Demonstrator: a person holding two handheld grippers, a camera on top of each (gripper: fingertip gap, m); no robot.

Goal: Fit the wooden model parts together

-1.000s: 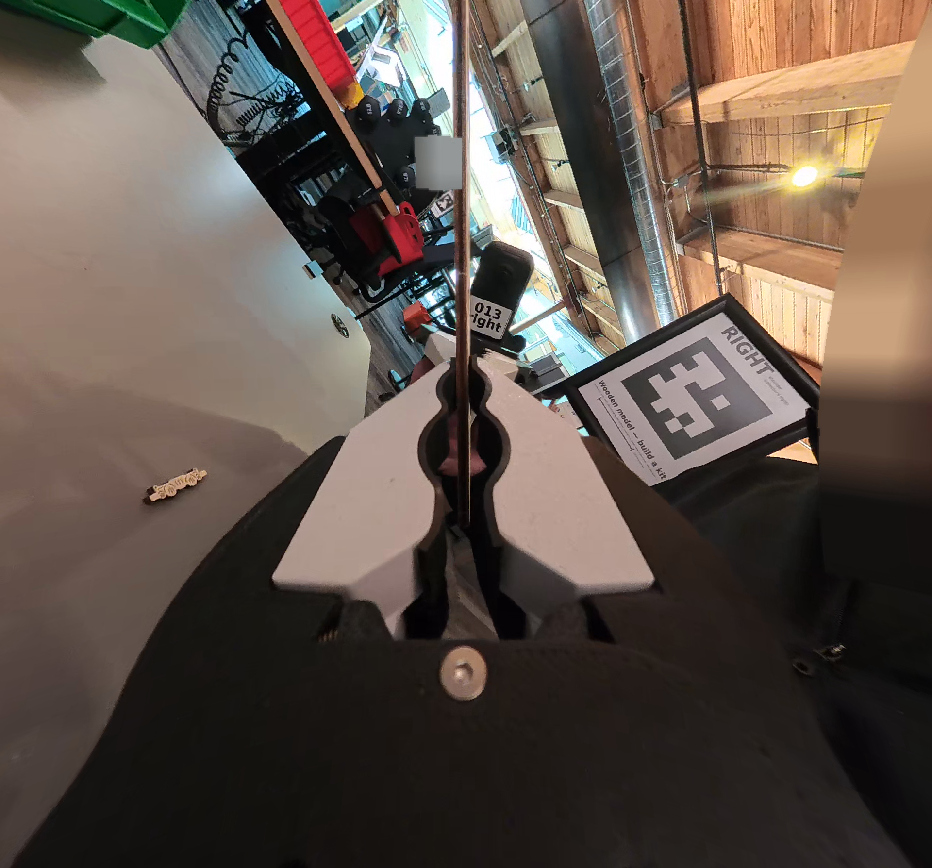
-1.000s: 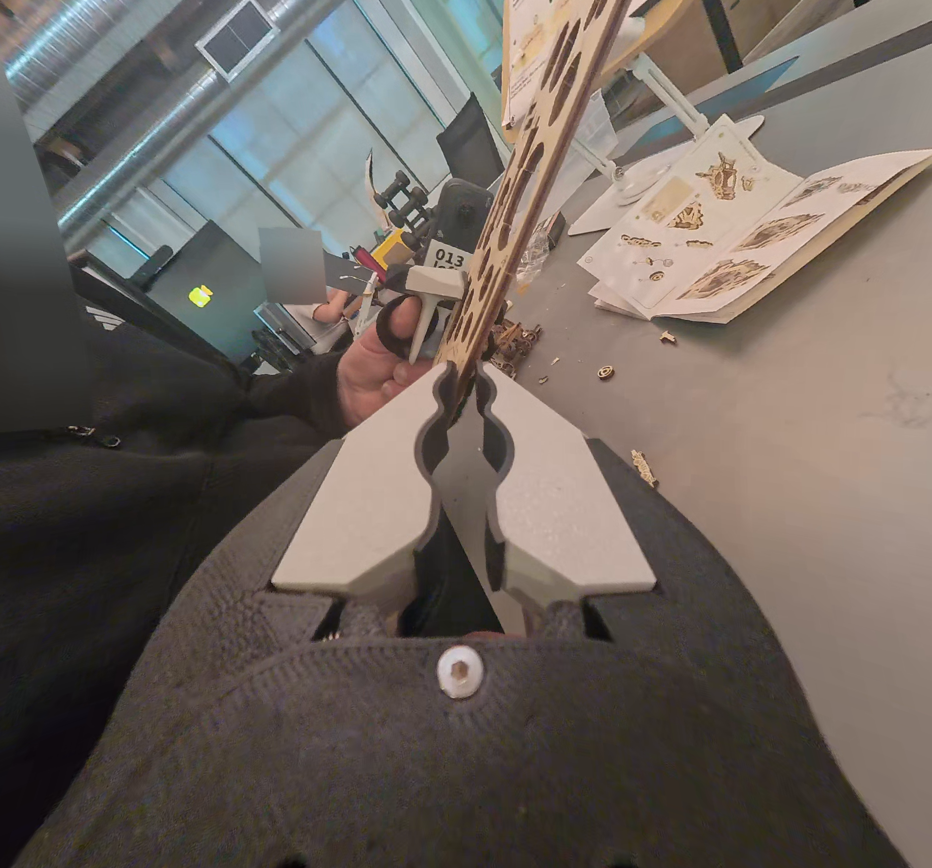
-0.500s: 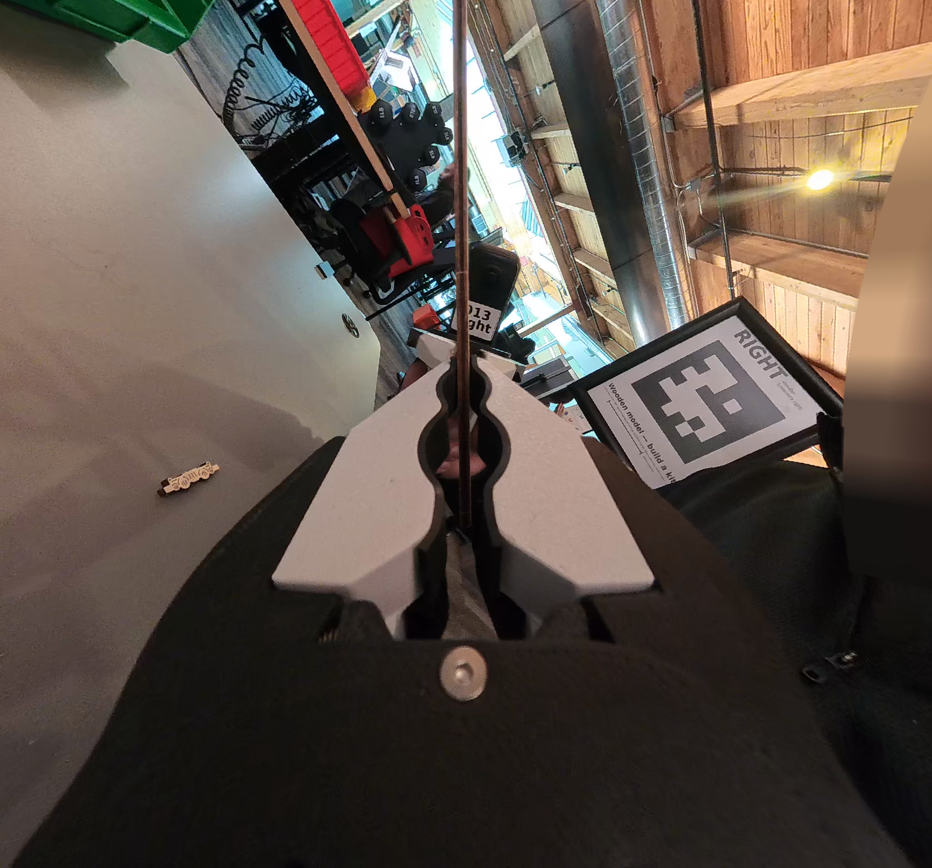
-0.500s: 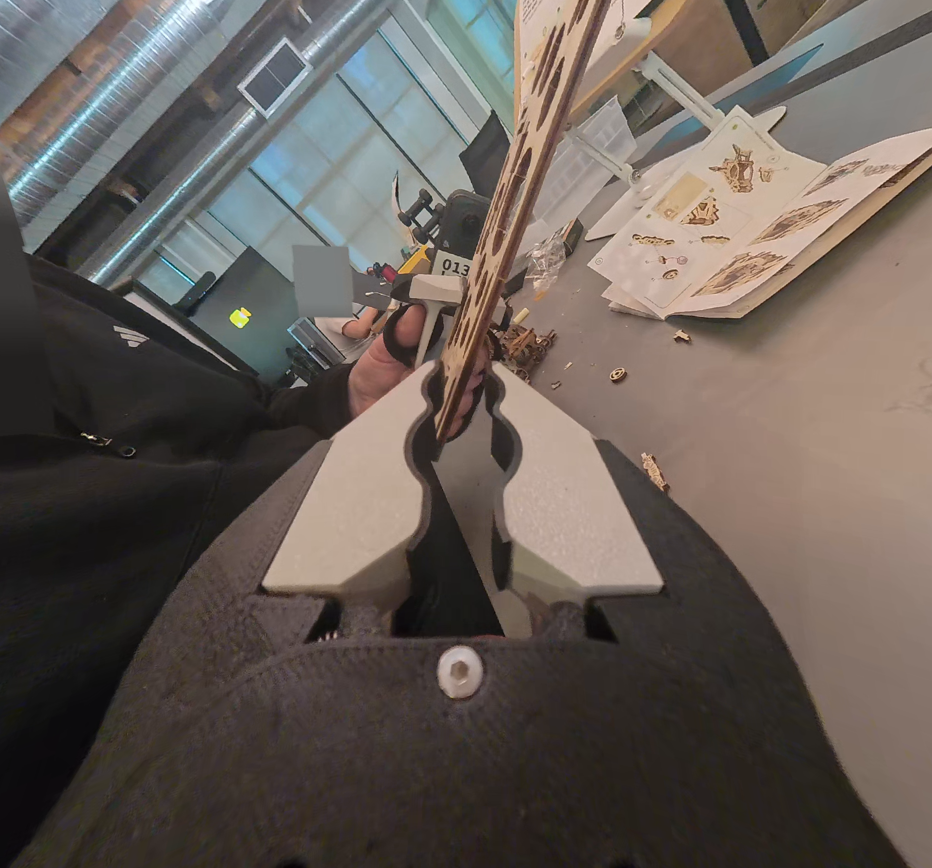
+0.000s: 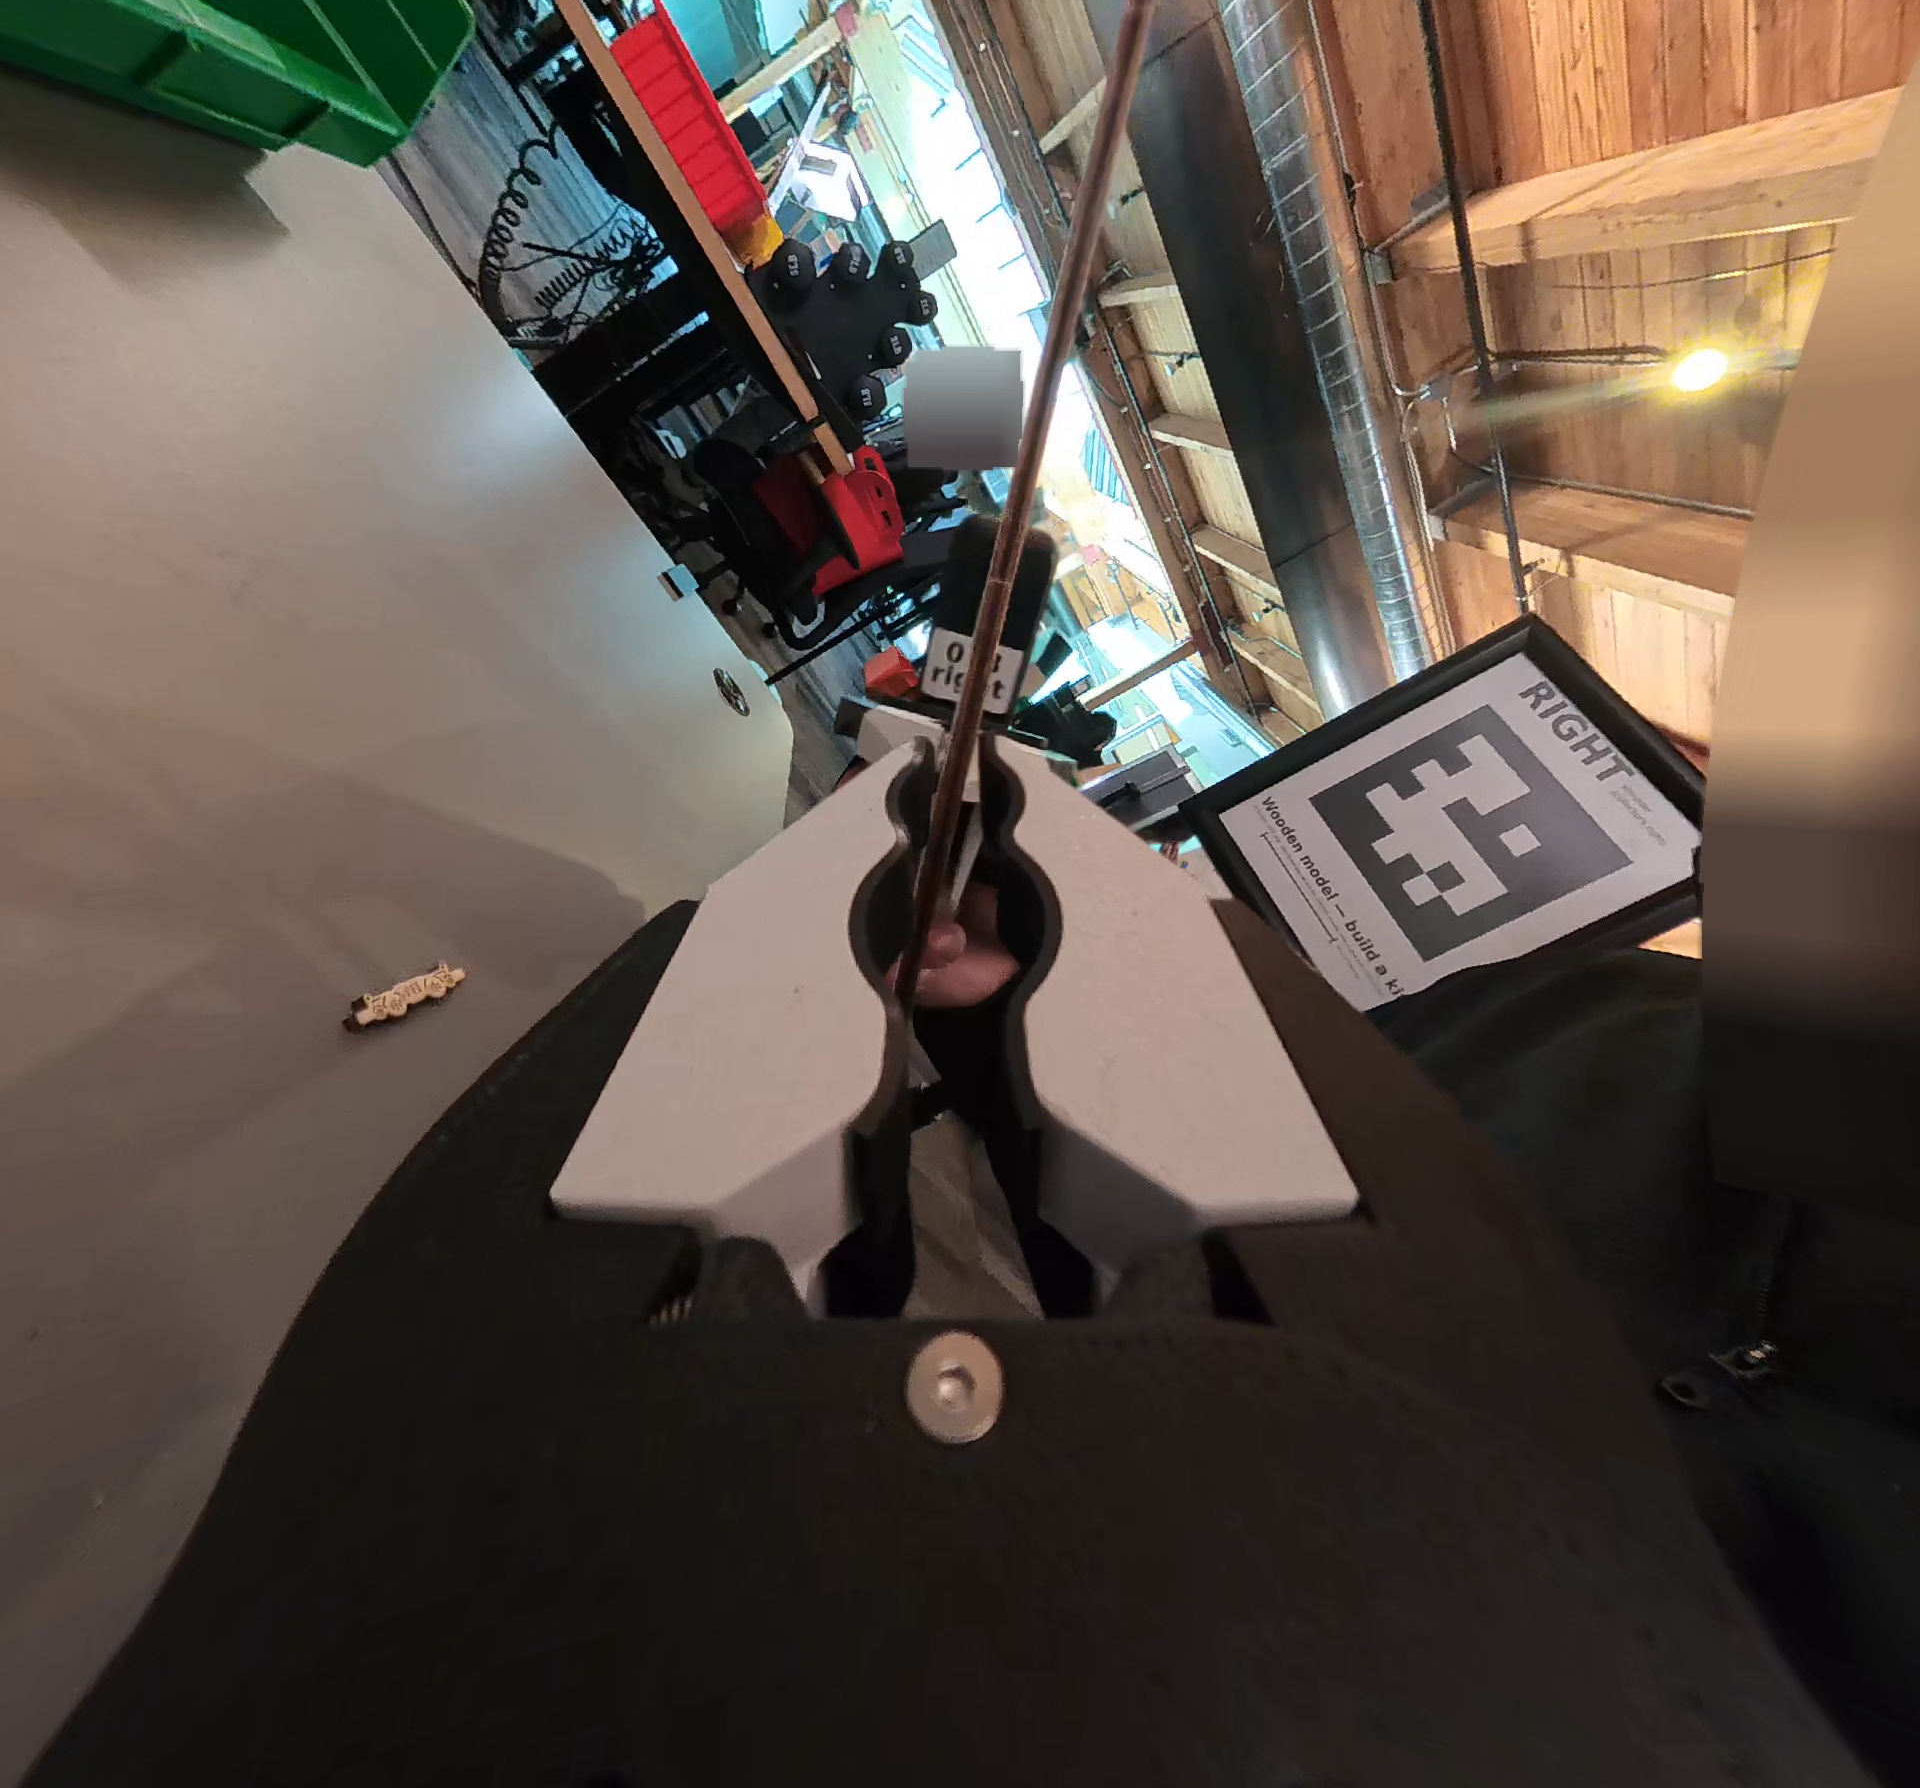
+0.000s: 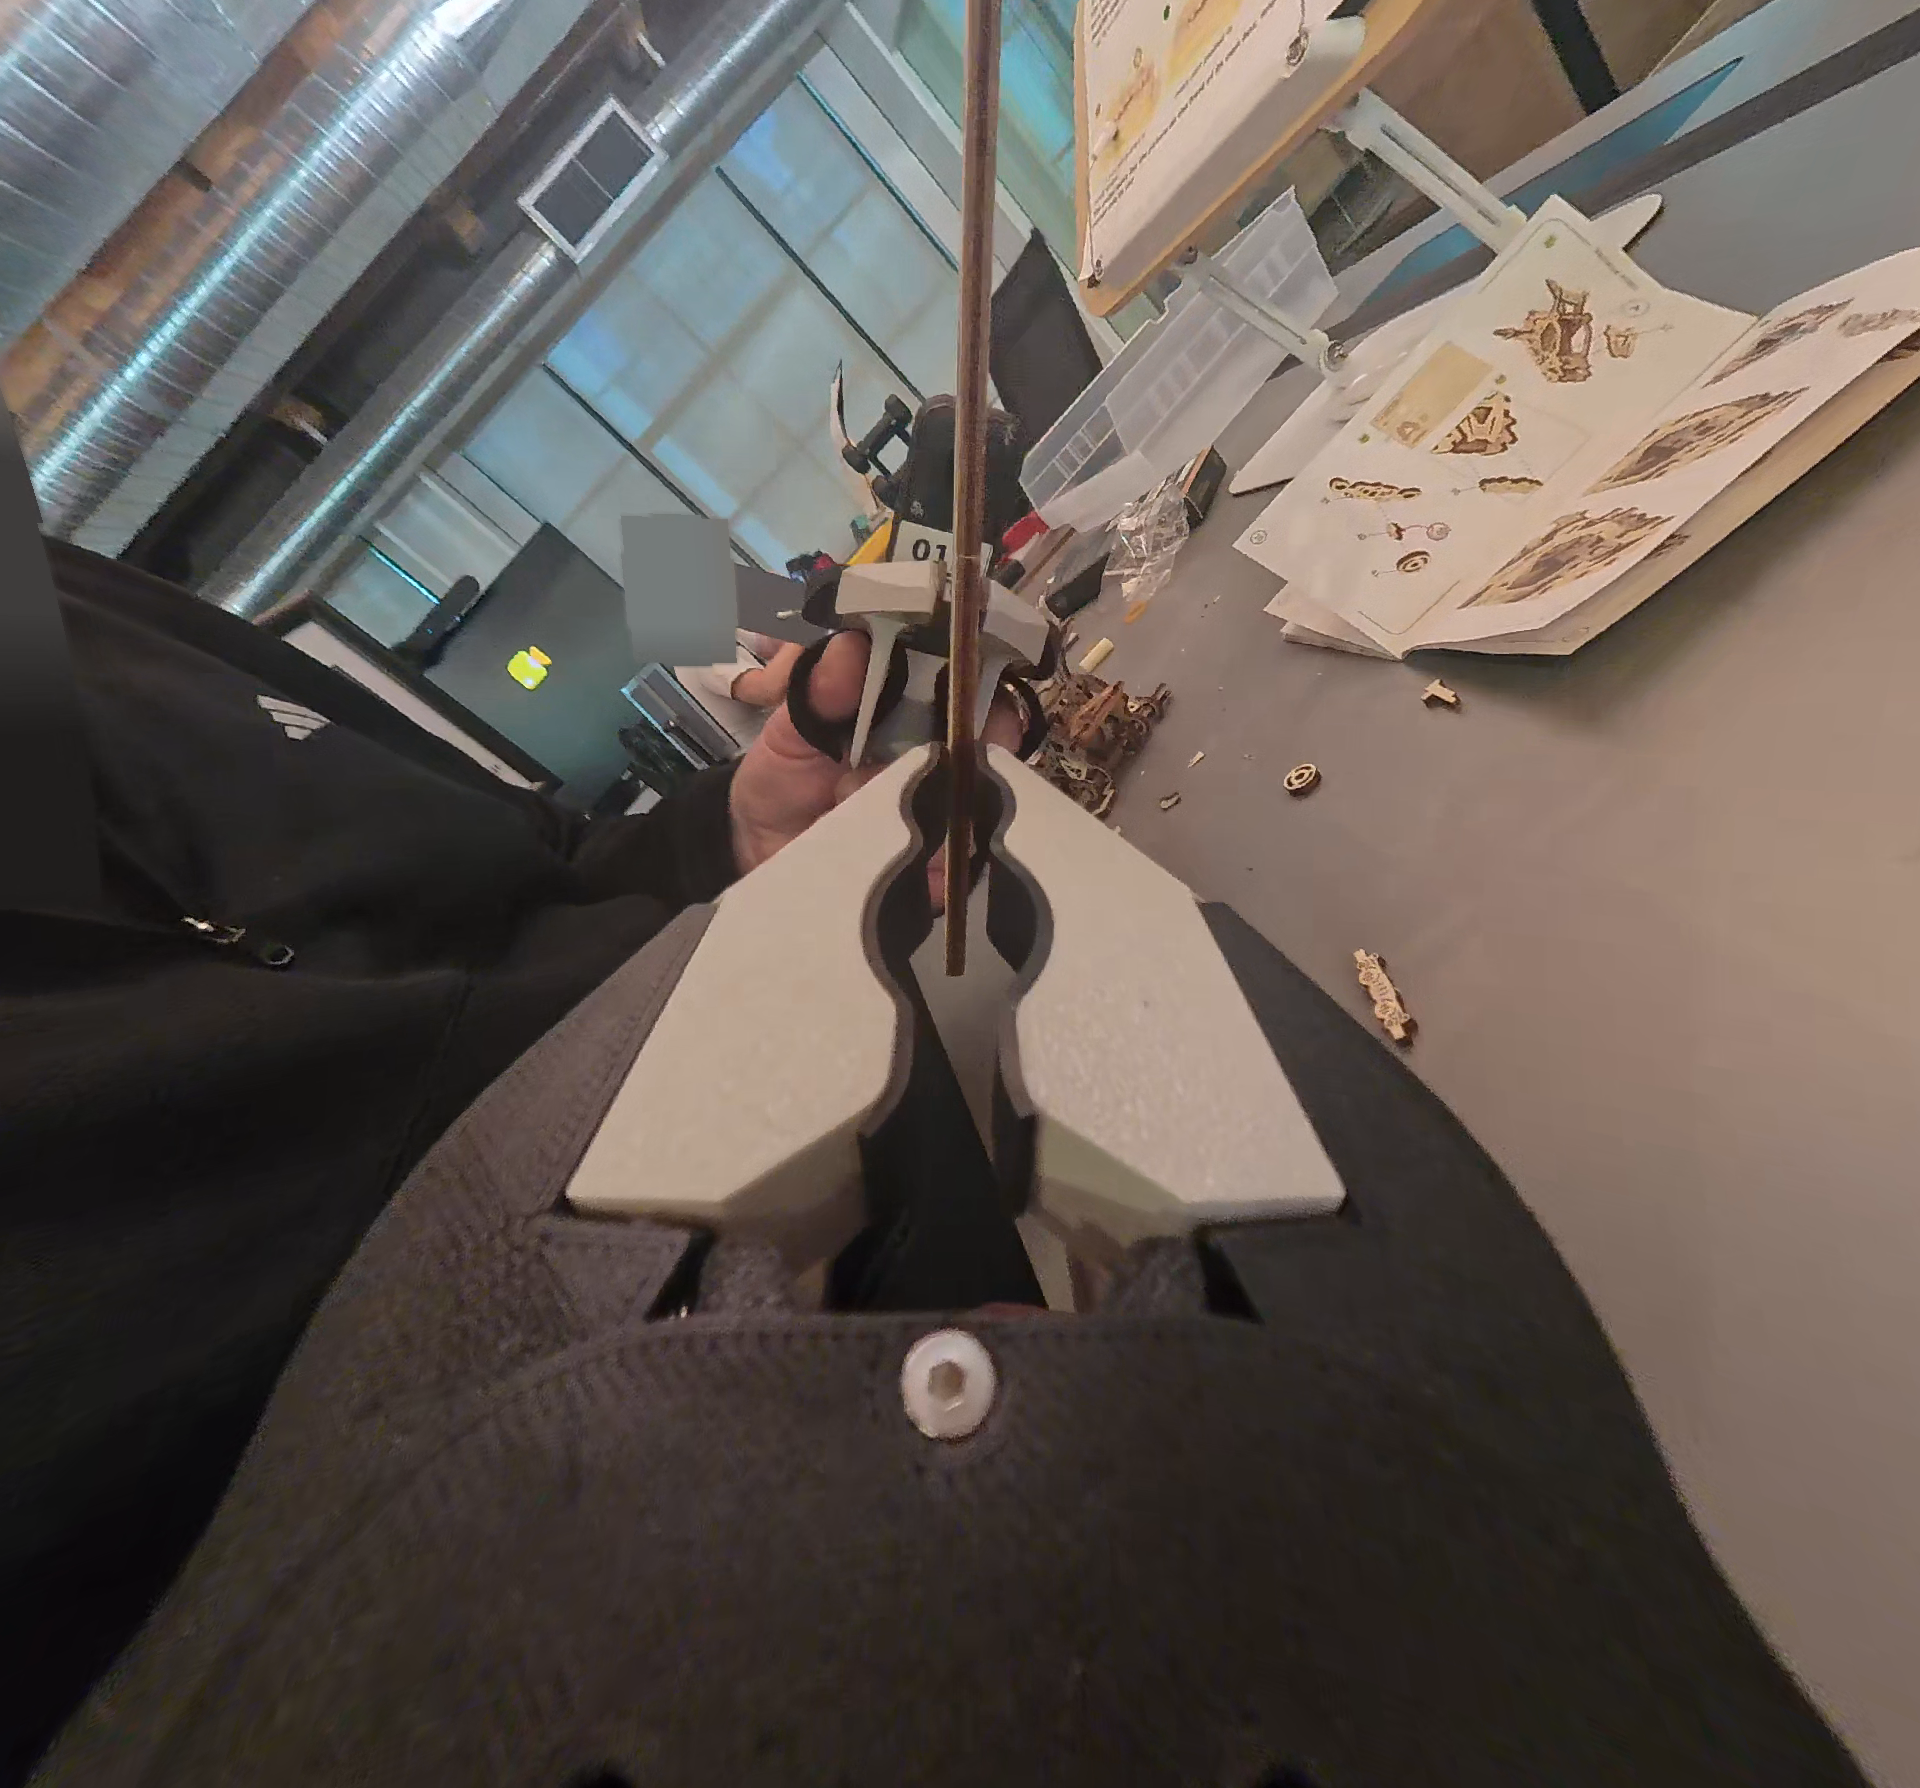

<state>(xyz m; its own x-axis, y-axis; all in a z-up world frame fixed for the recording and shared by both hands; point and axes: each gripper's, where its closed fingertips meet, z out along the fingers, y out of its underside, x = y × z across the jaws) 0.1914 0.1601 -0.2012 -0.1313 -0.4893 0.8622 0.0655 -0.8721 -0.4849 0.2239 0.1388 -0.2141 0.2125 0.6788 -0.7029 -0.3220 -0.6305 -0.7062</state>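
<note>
Both grippers: pale grey fingers on black bodies. Wooden sheet shows a dark brown edge. Table plain grey. Booklet at 2 o'clock: white pages, tan printed figures. Left wrist view: green bin at 11 o'clock; black-framed white card, black square pattern, at 3 o'clock.
</note>
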